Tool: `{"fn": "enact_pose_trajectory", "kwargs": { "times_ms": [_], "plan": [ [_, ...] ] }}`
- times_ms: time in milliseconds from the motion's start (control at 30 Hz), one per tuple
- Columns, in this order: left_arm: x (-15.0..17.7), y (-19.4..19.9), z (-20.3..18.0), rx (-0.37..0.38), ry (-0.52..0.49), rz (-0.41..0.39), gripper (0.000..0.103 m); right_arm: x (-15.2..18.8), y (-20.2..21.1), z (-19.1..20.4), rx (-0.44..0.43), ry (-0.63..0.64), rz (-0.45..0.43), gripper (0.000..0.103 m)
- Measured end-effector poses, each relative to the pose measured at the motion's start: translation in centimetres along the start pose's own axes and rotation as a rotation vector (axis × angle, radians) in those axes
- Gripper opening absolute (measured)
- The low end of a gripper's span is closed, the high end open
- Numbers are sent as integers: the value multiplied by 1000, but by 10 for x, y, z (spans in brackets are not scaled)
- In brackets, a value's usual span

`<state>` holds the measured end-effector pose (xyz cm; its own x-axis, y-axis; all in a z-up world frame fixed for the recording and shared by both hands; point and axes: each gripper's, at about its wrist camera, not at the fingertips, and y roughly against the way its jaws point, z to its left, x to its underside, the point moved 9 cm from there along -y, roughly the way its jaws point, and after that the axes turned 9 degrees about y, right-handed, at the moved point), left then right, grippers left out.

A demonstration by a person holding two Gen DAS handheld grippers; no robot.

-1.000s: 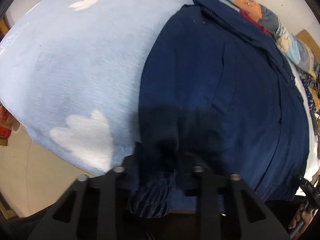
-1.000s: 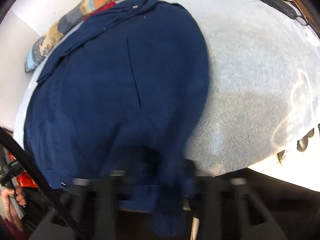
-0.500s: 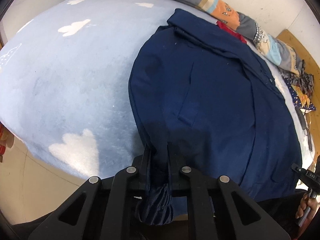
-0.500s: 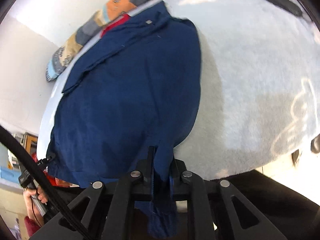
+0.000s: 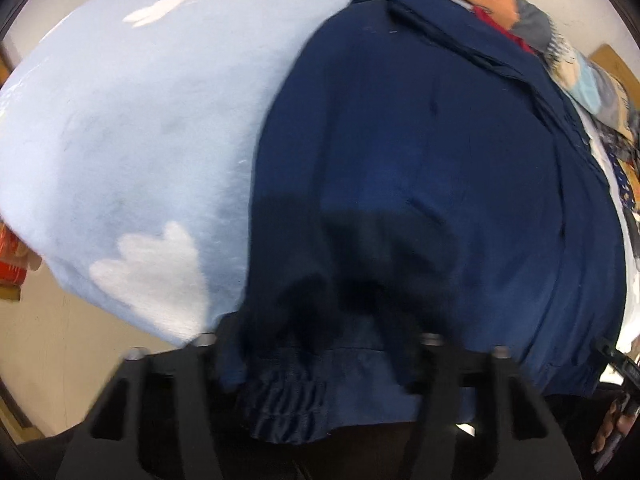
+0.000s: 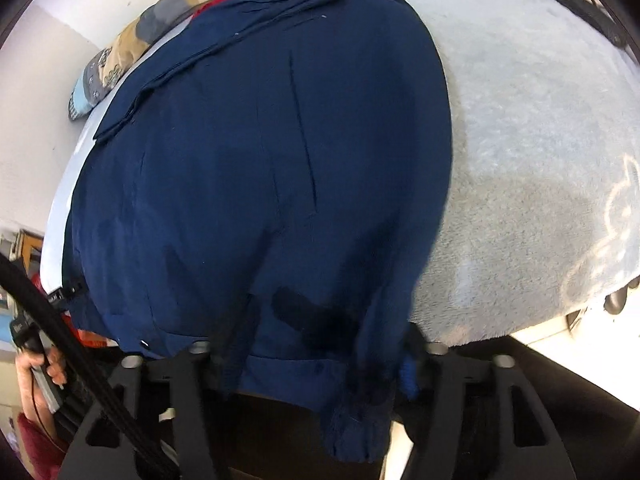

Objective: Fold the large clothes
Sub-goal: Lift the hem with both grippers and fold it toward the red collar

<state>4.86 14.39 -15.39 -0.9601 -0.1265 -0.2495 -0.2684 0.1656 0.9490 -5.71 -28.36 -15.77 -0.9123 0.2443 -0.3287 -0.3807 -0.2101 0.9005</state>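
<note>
Lying flat on the bed (image 5: 120,128), the blue jacket (image 5: 420,168) waits for its fold. Both hand-held grippers, left hand-held gripper (image 5: 316,344) and right hand-held gripper (image 6: 312,352), look wide open around the hem, though blurry. Next, pinch it and lift.

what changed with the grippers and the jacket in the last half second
Both grippers opened: the left gripper and right gripper, shut on the navy jacket's hem half a second ago, now have jaws spread wide with cloth loose between them. The jacket stays flat on the blue blanket.
</note>
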Motion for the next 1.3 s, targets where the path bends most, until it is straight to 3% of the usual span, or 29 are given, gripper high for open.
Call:
{"fn": "enact_pose_trajectory", "kwargs": {
  "times_ms": [33, 67, 200, 467, 600, 800, 1133, 1300],
  "plan": [
    [0, 4, -2, -8, -20, -19, 22, -3, 2, 5, -5, 7, -15, 34],
    [0, 7, -4, -1, -33, -31, 19, -2, 4, 5, -17, 7, -28, 18],
    [-1, 31, -16, 96, -47, -79, 14, -11, 24, 14, -116, -20, -97, 11],
    [-30, 77, -14, 227, -40, -134, 13, -47, 75, 27, -240, 9, -239, 8],
    [-55, 96, -19, 276, -40, -180, 13, -72, 103, 24, -250, 20, -302, 8],
    [-88, 123, -38, 287, -57, -248, 13, -95, 136, 15, -255, 42, -373, 8],
    [-158, 142, -70, 272, -66, -317, 13, -175, 149, 2, -245, 29, -427, 8],
    [-216, 143, -82, 239, -59, -357, 1, -233, 141, -5, -223, 27, -425, 7]
  ]
}}
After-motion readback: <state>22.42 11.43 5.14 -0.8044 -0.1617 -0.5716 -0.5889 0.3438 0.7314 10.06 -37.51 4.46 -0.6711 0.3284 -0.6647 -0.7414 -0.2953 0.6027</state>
